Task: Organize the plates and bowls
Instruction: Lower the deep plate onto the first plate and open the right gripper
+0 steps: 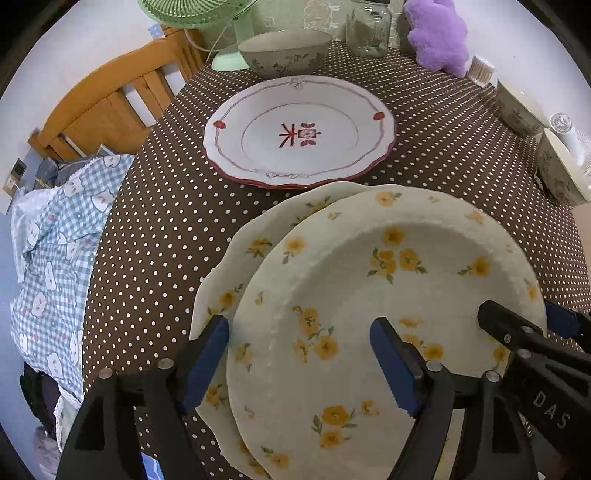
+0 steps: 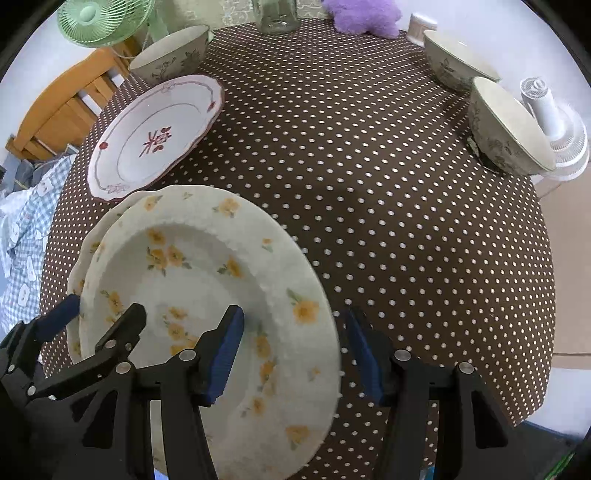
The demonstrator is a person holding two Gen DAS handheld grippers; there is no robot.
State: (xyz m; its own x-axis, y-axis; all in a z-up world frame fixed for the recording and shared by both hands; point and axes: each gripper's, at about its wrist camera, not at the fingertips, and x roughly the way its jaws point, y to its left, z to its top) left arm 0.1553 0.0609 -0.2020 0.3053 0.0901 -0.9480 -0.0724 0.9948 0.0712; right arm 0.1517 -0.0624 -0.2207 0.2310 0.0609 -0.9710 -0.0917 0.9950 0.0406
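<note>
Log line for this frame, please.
phase: stacking | left gripper: open, straddling top yellow-flower plate left rim | right gripper: open, straddling right rim | red-trim plate: unstacked

Home bedroom corner, wooden bed frame (image 1: 110, 107), checked bedding (image 1: 55, 236) (cartoon print), polka-dot tablecloth (image 2: 369, 184), green fan (image 2: 99, 22)

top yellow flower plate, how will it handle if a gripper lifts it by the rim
The top yellow flower plate looks like glazed ceramic, so probably rigid, fairly heavy and breakable if dropped. Its glossy surface may slip between the pads, though the beaded inner ridge could help grip. It sits off-centre on the lower yellow flower plate, so pushing it would likely slide it rather than tip it.
</note>
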